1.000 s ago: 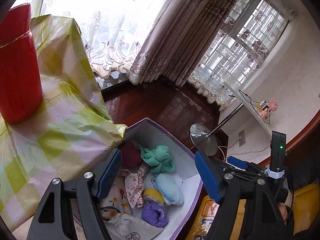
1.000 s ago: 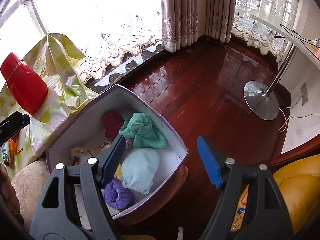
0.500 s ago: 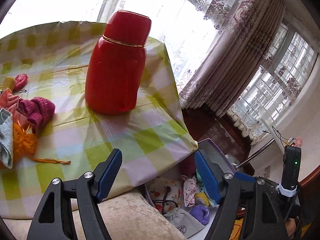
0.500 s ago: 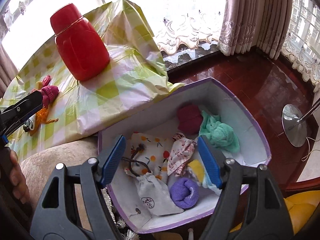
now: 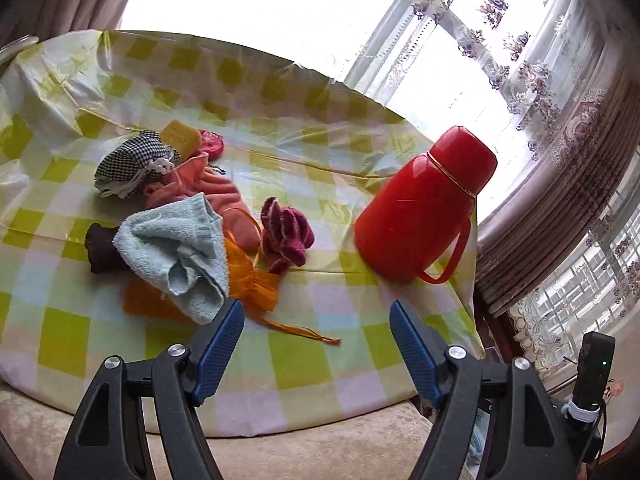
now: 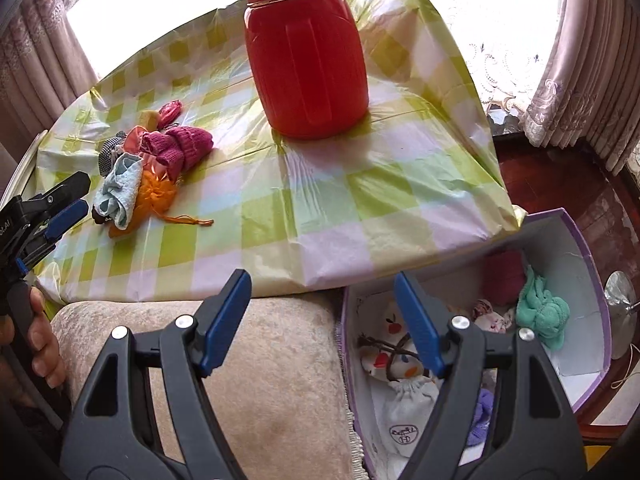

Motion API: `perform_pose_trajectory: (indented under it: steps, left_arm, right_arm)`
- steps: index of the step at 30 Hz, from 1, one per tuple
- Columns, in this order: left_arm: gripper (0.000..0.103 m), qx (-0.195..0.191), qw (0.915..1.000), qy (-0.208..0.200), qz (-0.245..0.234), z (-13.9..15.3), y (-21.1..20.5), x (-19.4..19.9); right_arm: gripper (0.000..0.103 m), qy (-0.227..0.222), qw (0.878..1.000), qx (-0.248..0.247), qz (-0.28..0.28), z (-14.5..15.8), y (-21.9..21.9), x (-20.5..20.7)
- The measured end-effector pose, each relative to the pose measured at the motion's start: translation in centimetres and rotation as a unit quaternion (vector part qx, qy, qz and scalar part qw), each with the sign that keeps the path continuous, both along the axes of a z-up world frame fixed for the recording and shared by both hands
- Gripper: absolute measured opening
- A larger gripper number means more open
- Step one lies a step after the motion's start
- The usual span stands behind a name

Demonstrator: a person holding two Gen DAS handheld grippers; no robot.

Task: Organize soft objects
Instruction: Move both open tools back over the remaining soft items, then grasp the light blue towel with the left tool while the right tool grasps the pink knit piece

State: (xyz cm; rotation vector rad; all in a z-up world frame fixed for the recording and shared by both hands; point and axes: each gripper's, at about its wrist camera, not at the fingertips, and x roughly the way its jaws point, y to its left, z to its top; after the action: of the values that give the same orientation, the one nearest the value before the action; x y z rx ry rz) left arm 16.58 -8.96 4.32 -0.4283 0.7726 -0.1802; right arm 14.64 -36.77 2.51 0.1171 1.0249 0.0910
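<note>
Both tongs, left (image 5: 316, 340) and right (image 6: 322, 320), gape empty. Soft pile (image 5: 188, 224) sits mid-counter (image 5: 360, 344), toward its left edge; box (image 6: 584, 264) waits off the right corner. Approach low, pinch one piece, likely the blue towel (image 5: 176, 248), avoiding the red flask (image 5: 420, 208).

Both claws swung from box (image 6: 576, 240) toward table pile (image 5: 172, 240).

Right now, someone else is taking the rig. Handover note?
Left gripper: open, empty, aimed at the soft pile on the checked table.
Right gripper: open, empty, over the beige cushion beside the purple box.
Done: green cloth, purple roll and pouches are in the box.
Left: blue towel, orange pouch, magenta knit, checked pouch. Red flask stays.
</note>
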Motion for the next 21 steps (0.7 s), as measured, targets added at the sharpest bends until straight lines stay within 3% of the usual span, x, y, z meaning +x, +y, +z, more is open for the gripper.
perform_pose_trajectory:
  steps: [9, 16, 21]
  left_arm:
    - [0.076, -0.019, 0.9976, 0.019, 0.063, -1.8, 6.8, 1.2]
    - [0.076, -0.009, 0.9970, 0.042, 0.064, -3.0, 7.7, 3.9]
    - [0.078, 0.026, 0.9963, 0.060, 0.056, -3.8, 7.0, 6.4]
  right_arm:
    - [0.077, -0.003, 0.999, 0.006, 0.051, -0.5, 6.0, 3.4]
    - [0.077, -0.006, 0.998, 0.012, 0.064, -1.0, 9.0, 6.5]
    - [0.077, -0.012, 0.997, 0.013, 0.070, -1.3, 11.0, 8.6]
